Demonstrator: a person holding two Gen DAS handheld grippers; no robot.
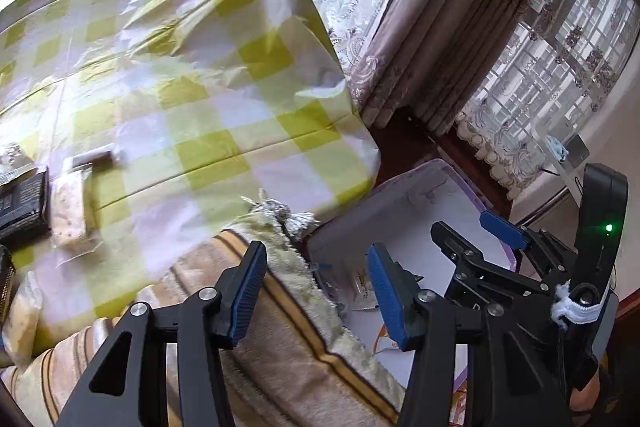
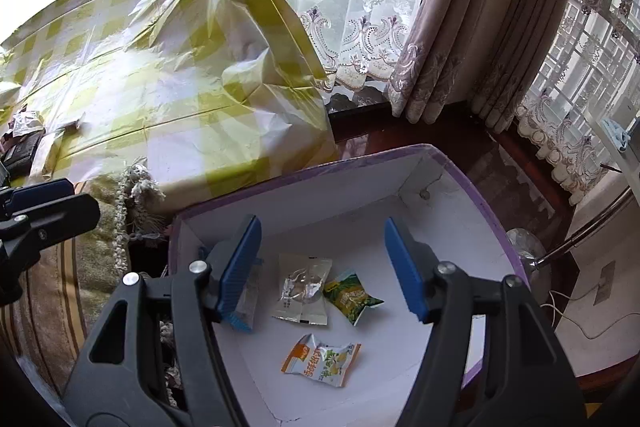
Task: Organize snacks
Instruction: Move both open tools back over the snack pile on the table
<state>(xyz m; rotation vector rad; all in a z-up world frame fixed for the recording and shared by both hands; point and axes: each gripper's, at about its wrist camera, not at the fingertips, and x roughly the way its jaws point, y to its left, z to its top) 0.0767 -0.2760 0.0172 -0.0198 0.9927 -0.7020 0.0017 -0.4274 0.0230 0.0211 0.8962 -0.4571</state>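
My right gripper hangs open over a white box with a purple rim, nothing between its pads. In the box lie a clear wrapped snack, a green packet and an orange-and-white packet; another packet is partly hidden behind my finger. My left gripper is open and empty over a striped fringed cloth, left of the box. On the yellow-checked table at far left lie a pale snack bar and a dark packet.
The right gripper shows at the right in the left wrist view. Lace and heavy curtains cover the windows behind. A dark wooden ledge runs past the box; metal legs and a cable lie at the right.
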